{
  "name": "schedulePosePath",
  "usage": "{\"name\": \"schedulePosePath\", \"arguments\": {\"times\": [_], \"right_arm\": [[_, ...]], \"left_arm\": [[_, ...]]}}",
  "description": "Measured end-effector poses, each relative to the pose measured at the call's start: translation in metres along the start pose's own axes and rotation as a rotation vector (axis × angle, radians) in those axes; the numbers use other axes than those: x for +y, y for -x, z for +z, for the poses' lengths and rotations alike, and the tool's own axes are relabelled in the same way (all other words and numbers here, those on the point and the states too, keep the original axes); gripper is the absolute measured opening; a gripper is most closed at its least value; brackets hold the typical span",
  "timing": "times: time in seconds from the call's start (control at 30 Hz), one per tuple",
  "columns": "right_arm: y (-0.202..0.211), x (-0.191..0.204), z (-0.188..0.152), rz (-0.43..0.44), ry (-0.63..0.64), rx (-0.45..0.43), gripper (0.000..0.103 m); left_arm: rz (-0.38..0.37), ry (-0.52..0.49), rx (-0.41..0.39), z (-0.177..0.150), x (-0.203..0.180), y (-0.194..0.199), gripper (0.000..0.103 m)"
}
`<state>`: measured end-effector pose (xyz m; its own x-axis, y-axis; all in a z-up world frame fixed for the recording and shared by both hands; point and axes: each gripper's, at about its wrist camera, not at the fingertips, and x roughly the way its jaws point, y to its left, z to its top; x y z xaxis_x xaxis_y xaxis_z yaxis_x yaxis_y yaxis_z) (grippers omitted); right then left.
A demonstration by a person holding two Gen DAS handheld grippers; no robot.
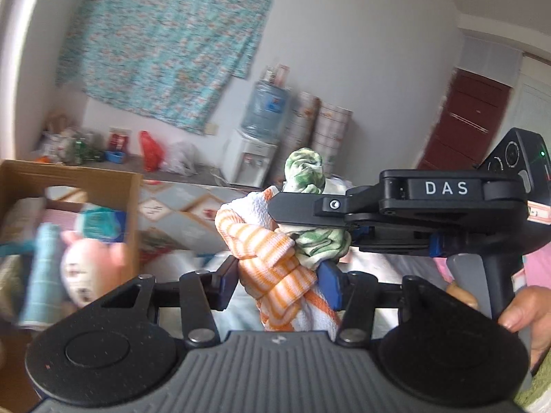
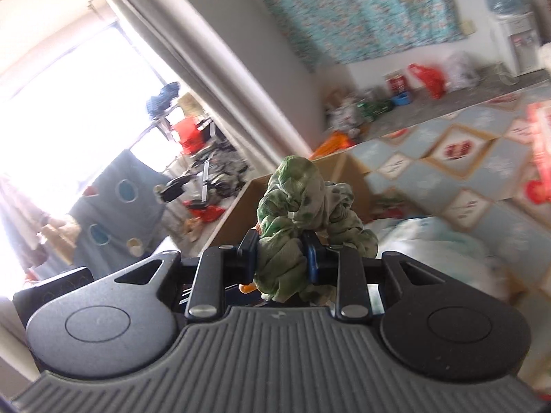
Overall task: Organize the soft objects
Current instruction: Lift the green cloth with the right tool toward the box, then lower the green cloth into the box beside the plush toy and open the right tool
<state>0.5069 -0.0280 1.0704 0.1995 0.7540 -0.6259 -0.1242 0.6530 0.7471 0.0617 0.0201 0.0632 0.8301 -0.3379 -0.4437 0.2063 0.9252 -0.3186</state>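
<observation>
My left gripper (image 1: pixel 280 284) is shut on an orange-and-white striped towel (image 1: pixel 272 258), held up in the air. My right gripper (image 2: pixel 282 258) is shut on a green-and-white mottled cloth (image 2: pixel 299 206); it comes in from the right in the left wrist view (image 1: pixel 292 222), pinching the same cloth (image 1: pixel 304 168) right beside the striped towel. A cardboard box (image 1: pixel 103 179) stands to the left and holds soft things: a pink plush toy (image 1: pixel 86 268), a light blue towel (image 1: pixel 43 272) and a teal item (image 1: pixel 100 223). The box (image 2: pixel 248 199) also shows behind the green cloth.
A patterned blue mat (image 2: pixel 465 158) covers the surface behind. A water dispenser (image 1: pixel 258 137) with a blue bottle stands at the far wall, with bags and clutter (image 1: pixel 151 149) beside it. A curtain and bright window (image 2: pixel 103 86) lie to the left. A white bundle (image 2: pixel 447 258) sits at the right.
</observation>
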Motion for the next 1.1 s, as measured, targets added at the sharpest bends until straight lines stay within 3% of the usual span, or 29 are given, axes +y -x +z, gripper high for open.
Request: {"name": "schedulePosePath", "arguments": {"times": [0.17, 0.4, 1.1], "right_arm": [[-0.076, 0.024, -0.010, 0.072, -0.039, 0.131, 0.026], [-0.154, 0.047, -0.035, 0.063, -0.026, 0.311, 0.026], [-0.206, 0.050, -0.048, -0.038, 0.078, 0.456, 0.027]], "left_arm": [[0.103, 0.018, 0.048, 0.001, 0.057, 0.024, 0.051], [0.146, 0.084, 0.187, -0.013, 0.125, 0.034, 0.049], [0.192, 0.123, 0.375, -0.029, 0.196, 0.017, 0.048]]}}
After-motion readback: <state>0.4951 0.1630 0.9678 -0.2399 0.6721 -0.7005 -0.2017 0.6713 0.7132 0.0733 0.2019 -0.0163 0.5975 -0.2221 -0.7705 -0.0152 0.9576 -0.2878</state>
